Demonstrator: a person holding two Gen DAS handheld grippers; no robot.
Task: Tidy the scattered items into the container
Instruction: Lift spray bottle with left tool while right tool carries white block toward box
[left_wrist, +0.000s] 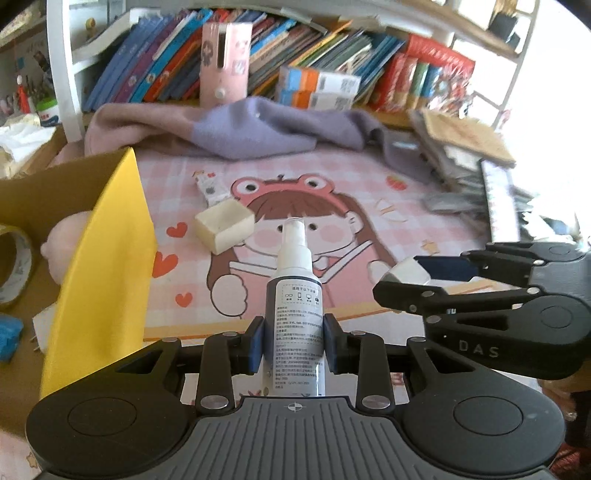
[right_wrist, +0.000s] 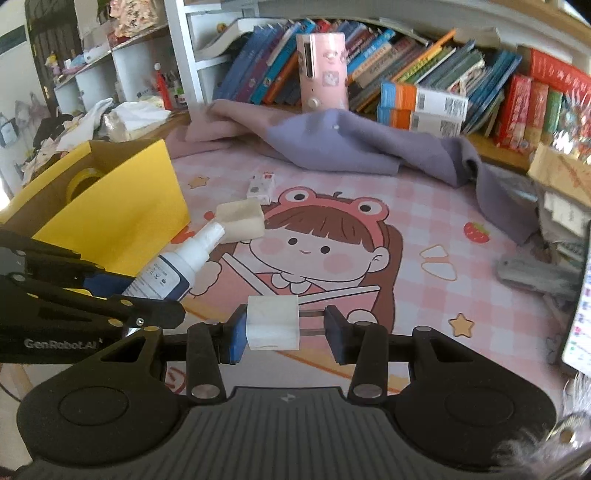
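- Blue pads of the left hand-held gripper (left_wrist: 293, 341) press both sides of a white-and-navy spray bottle (left_wrist: 297, 302), nozzle pointing away; the grip looks firm and centred on the label.
- White, blocky and small, a charger-like cube (right_wrist: 272, 323) sits between the fingers of the right hand-held gripper (right_wrist: 286, 328). The left pad touches it, but a gap shows on the right side, so this gripper is partly open and not yet clamping.
- To do this step well, I judge the right fingers should close squarely on the cube's flat faces before any lift, so it does not twist out.
- The yellow cardboard box (left_wrist: 107, 251), the container, stands at the left on the table's pink cartoon mat (left_wrist: 369, 177), its flap raised. The bottle must rise over that flap, then go down inside.
- A roll of tape (left_wrist: 14, 266) and something pink and soft already lie in the box.
- Still on the mat, farther off: a cream open-topped small box (left_wrist: 225, 225) and a little printed packet (left_wrist: 210, 188).
- Most of the yellow box's inside is hidden behind its flap. The cube's far side cannot be seen.
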